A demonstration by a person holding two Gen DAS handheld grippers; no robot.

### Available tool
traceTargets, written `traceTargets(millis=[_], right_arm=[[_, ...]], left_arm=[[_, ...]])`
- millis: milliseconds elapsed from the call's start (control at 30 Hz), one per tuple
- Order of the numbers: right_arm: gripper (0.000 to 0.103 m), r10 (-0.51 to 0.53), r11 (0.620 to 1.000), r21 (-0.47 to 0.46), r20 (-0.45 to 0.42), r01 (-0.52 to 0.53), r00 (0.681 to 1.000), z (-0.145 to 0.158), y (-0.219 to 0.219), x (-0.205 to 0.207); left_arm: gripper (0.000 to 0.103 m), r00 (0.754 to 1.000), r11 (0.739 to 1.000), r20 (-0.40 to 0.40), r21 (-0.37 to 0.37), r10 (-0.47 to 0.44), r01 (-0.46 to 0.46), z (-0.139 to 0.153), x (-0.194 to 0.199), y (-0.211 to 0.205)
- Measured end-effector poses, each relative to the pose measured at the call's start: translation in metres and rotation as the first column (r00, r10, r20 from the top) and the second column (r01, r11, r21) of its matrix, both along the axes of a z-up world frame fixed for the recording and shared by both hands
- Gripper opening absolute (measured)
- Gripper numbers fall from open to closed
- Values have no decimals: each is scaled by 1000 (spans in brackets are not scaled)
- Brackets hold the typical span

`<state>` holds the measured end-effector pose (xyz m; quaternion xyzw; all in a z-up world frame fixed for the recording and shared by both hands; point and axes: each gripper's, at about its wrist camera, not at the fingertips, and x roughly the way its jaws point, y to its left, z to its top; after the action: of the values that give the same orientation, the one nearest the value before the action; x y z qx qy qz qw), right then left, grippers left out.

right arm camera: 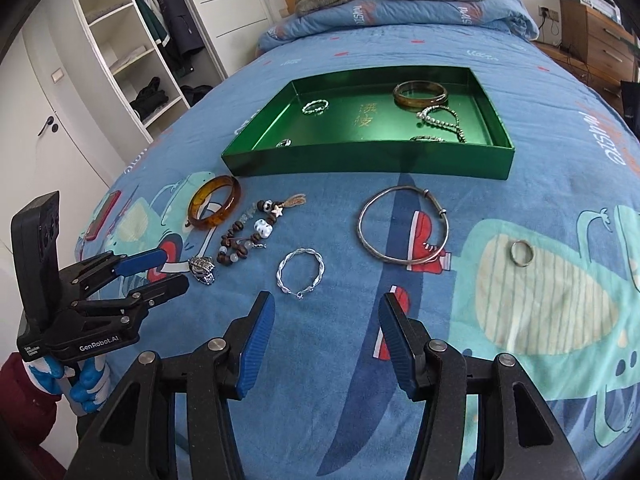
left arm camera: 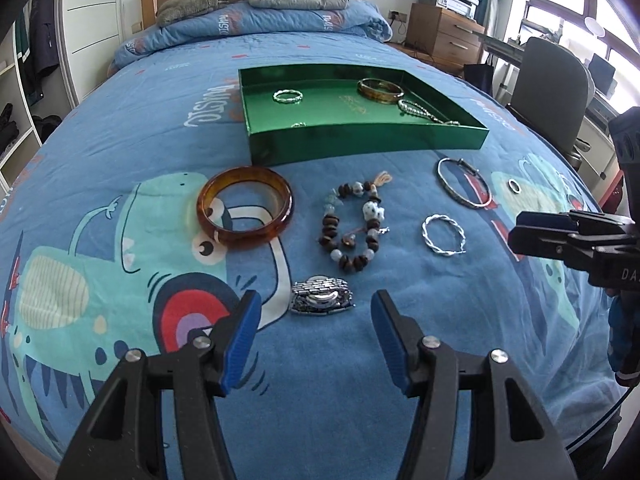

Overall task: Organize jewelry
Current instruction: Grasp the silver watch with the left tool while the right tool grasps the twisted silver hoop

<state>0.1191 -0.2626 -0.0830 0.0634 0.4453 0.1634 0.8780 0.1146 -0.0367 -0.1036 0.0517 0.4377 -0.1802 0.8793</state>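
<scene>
- Hovering low over the bedspread (left arm camera: 360, 380), the left gripper (left arm camera: 316, 336) is seen with its blue pads spread wide and nothing held; the wristwatch (left arm camera: 322, 300) lies just ahead, roughly centred between the pads but not touched.
- The right gripper (right arm camera: 328, 340) is likewise spread and empty — the twisted silver bangle (right arm camera: 301, 274) lies just beyond its left pad, slightly off the centre line.
- Further out, still on the bedspread, an amber bangle (left arm camera: 245, 207), a beaded bracelet (left arm camera: 354, 226), a thin silver bangle (left arm camera: 464, 183) and a small ring (left arm camera: 514, 186) are noted, each apart from the others.
- Beyond these, the green tray (left arm camera: 360, 142) is found to hold an amber bangle, a twisted silver ring-shaped piece, a beaded chain and one or two small items already; its near-left floor is bare.
- The step in hand is judged to be the pickup of the wristwatch by the left gripper; roughly half the pieces are judged sorted.
- For a sound grasp, the pads should be lowered either side of the watch case and closed across its narrow width — the metal band is likely to be slippery and to droop once lifted.
- Pressing into the soft quilt is to be avoided, since fabric could be pinched with the watch.
- The near wall of the tray should be cleared before release, and a bare patch chosen so that resting pieces are not disturbed.
</scene>
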Motion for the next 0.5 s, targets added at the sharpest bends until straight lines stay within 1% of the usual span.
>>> traceTargets(millis=[133, 233, 300, 433, 500], right_arm=[[53, 19, 1000, 22, -27, -19, 999, -11, 5, 11], [48, 28, 999, 36, -39, -26, 999, -17, 9, 21], [45, 31, 999, 37, -46, -29, 998, -21, 12, 26], [40, 28, 999, 33, -62, -26, 998, -27, 17, 37], [35, 32, 999, 20, -66, -31, 997, -29, 20, 40]], left_arm=[[55, 1000, 1000, -21, 6, 5, -5, -10, 10, 0], [55, 999, 1000, -34, 3, 10, -10, -16, 16, 0], [55, 1000, 1000, -29, 6, 5, -5, -17, 17, -1], [55, 1000, 1000, -20, 17, -10, 10, -19, 19, -5], [54, 1000, 1000, -11, 25, -17, 17, -21, 19, -8]])
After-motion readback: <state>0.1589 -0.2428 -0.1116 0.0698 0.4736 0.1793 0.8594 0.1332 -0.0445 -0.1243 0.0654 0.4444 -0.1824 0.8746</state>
